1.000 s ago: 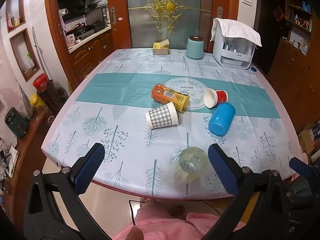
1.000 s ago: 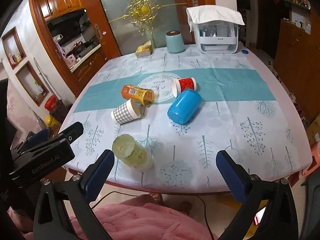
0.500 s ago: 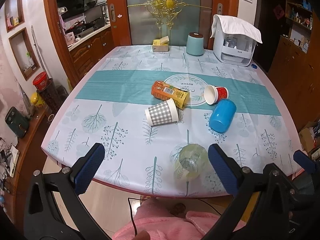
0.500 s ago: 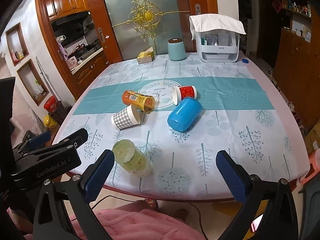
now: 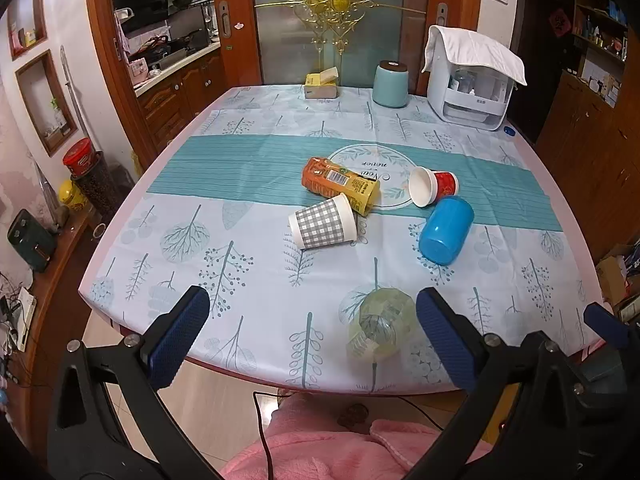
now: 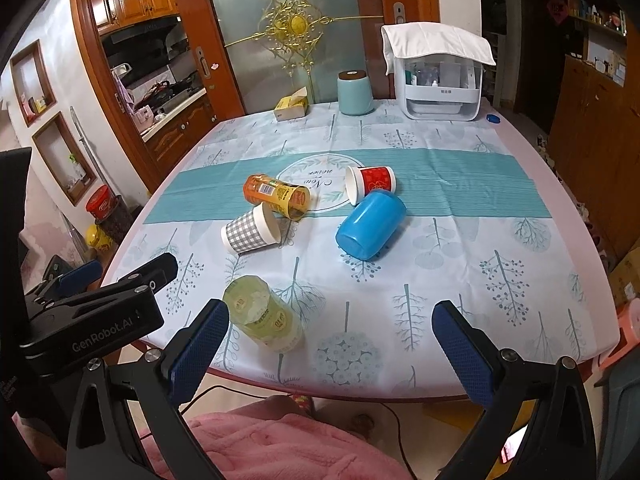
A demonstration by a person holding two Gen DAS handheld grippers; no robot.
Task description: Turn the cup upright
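Both grippers have eased slightly back and up from the table over the last second, so a little more tablecloth shows; the cups themselves lie as before.

From the left wrist camera, the left gripper hangs empty with its fingers spread wide above the near table edge. Five cups lie on their sides: the translucent yellow-green cup is nearest, just inside the right finger, its long axis running roughly along the gripper's line of sight with the open mouth toward the camera. Farther off sit the grey checked paper cup, the orange cup, the red paper cup and the blue plastic cup. Which one the task means is unclear.

From the right wrist camera, the right gripper is likewise spread and empty. Here the yellow-green cup lies beside the left finger, base toward the camera, so both grippers look about equally near. Its far rim is hidden.
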